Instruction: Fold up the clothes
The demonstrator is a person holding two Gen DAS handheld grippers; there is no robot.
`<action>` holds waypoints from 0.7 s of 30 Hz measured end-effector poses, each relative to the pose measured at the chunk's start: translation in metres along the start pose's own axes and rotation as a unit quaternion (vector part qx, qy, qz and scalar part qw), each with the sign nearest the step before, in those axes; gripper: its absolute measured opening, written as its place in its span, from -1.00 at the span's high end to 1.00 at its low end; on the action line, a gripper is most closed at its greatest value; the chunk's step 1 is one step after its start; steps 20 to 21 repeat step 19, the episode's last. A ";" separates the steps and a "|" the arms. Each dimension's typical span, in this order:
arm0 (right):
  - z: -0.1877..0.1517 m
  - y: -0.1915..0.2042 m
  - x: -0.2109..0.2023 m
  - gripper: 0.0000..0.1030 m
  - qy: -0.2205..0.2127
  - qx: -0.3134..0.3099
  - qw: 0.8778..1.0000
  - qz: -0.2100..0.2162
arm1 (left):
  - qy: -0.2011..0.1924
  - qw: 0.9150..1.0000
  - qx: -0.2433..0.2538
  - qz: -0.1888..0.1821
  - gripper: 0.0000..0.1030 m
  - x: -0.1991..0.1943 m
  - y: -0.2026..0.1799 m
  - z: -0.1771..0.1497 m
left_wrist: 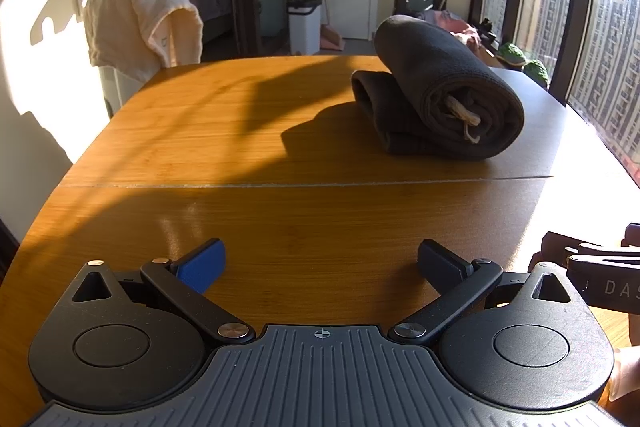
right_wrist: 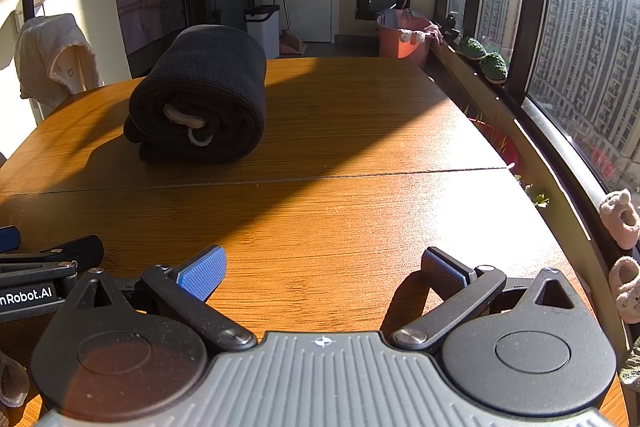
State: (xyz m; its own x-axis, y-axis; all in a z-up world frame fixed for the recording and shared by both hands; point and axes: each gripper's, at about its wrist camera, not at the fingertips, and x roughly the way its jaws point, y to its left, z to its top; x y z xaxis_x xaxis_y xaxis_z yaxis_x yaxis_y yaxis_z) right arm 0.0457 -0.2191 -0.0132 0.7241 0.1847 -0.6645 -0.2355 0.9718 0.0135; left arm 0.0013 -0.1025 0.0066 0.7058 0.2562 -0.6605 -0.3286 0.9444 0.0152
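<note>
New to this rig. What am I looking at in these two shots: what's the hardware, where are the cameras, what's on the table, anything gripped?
No robot arm here: a person holds a two-finger gripper in each hand, and each carries a fisheye camera looking forward along its fingers. One picture is from the left gripper, the other from the right gripper. Both stand open above the wooden table and hold nothing. On the table lies one dark grey rolled garment with a pale drawstring showing at its end. A cream cloth hangs past the far edge.
</note>
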 end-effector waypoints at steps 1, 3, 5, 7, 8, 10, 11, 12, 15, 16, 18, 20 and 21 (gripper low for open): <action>0.000 0.000 0.000 -1.00 0.000 0.000 1.000 0.000 | 0.000 1.000 0.000 0.000 -1.00 0.000 0.000 0.000; 0.000 0.000 0.000 -1.00 0.000 0.000 1.000 0.000 | 0.000 1.000 0.000 0.000 -1.00 0.000 0.000 0.000; 0.000 0.000 0.000 -1.00 0.000 0.000 1.000 0.000 | 0.000 1.000 0.000 0.001 -1.00 0.000 0.000 0.000; 0.000 0.001 0.000 -1.00 0.000 0.000 1.000 0.000 | 0.000 1.000 0.000 0.001 -1.00 0.000 0.000 0.000; 0.000 0.001 0.000 -1.00 0.000 0.000 1.000 0.000 | 0.000 1.000 0.000 0.001 -1.00 0.000 0.000 0.000; 0.000 0.001 0.000 -1.00 0.000 0.000 1.000 0.000 | 0.000 1.000 0.000 0.000 -1.00 0.000 0.000 0.000; 0.000 0.001 0.000 -1.00 0.000 0.000 1.000 0.000 | 0.000 1.000 0.000 0.000 -1.00 0.000 0.000 0.000; 0.000 0.001 0.000 -1.00 0.000 0.000 1.000 0.000 | 0.000 1.000 0.000 0.001 -1.00 0.000 0.000 0.000; 0.001 0.001 0.000 -1.00 0.000 -0.001 1.000 0.001 | 0.000 1.000 0.000 0.001 -1.00 0.000 0.000 0.000; 0.001 0.001 0.001 -1.00 0.000 -0.001 1.000 0.002 | 0.000 1.000 0.000 0.001 -1.00 0.000 0.000 0.000; 0.001 0.001 0.001 -1.00 0.001 -0.004 1.000 0.005 | 0.000 1.000 0.000 0.001 -1.00 0.000 0.000 0.000; 0.001 0.001 0.001 -1.00 0.001 -0.006 1.000 0.007 | 0.000 1.000 0.001 0.001 -1.00 0.000 0.000 0.000; 0.001 0.001 0.001 -1.00 0.001 -0.006 1.000 0.007 | 0.000 1.000 0.001 0.001 -1.00 0.000 0.000 0.000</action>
